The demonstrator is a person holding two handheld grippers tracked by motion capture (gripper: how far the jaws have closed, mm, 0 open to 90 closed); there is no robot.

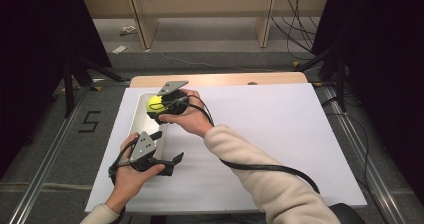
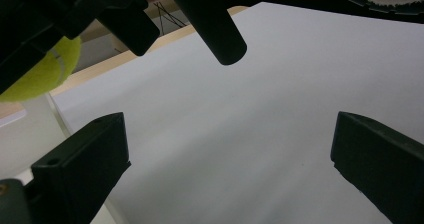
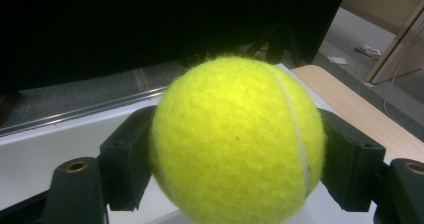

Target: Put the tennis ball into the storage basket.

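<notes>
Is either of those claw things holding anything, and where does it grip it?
The right gripper holds the tennis ball, its fingers pressed on opposite sides. The left gripper is open, holding nothing.

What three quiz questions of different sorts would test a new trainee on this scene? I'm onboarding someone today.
1. True or false: the right tool is shut on the ball.
2. Multiple choice: the left tool is A) holding the ball, B) open with nothing between its jaws, C) shut on a cable.
3. Fill in: in the high view the ball is over the pale ____ at the left of the white sheet.

Key: 1 true; 2 B; 3 tray.
</notes>
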